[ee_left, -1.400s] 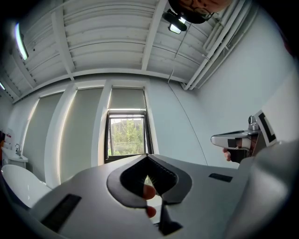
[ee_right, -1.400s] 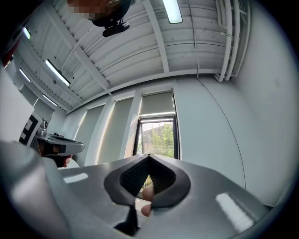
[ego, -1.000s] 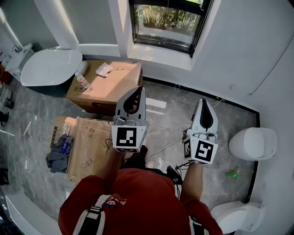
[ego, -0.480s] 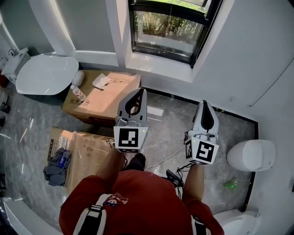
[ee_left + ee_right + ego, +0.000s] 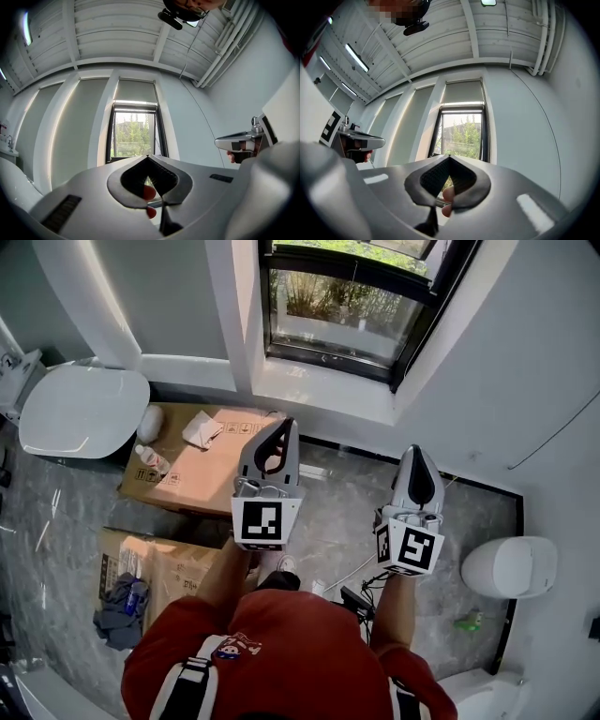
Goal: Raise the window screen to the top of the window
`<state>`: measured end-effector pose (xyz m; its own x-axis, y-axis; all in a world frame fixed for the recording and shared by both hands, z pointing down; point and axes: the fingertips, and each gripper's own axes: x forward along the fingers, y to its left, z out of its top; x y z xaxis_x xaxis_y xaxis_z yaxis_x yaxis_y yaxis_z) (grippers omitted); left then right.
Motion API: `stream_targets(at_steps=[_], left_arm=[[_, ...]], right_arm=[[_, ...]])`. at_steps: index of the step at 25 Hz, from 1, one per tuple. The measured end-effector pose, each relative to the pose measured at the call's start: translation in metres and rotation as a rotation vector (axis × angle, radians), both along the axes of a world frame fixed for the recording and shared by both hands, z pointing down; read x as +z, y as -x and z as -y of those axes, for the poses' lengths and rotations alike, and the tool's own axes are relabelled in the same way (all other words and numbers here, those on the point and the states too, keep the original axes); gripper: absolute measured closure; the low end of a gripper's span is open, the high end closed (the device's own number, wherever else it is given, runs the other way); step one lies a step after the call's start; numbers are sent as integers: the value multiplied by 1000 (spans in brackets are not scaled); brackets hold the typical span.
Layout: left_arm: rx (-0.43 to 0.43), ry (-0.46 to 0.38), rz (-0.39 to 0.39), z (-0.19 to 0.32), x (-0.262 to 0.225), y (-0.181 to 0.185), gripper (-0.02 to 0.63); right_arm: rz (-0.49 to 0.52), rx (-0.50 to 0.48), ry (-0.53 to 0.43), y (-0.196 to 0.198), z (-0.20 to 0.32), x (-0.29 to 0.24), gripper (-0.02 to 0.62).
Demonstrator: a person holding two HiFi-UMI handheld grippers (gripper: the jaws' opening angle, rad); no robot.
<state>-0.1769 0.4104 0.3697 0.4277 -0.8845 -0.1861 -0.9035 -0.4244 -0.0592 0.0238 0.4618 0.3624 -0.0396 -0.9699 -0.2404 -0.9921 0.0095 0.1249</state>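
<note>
Advanced toward the window (image 5: 349,306) since a second ago (cardboard boxes (image 5: 187,474) now lower in view). Left tongs (image 5: 284,424) and right tongs (image 5: 418,452) pinched shut, empty, well short of the window screen (image 5: 337,320) across the lower pane.

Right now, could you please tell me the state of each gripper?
Left gripper: jaws closed, holding nothing.
Right gripper: jaws closed, holding nothing.
</note>
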Motion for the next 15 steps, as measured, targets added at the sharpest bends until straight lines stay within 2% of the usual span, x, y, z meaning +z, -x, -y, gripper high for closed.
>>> stream_targets(at_steps=[15], left_arm=[[41, -1, -46, 68, -1, 18, 601]], right_arm=[[4, 30, -8, 17, 62, -1, 588]])
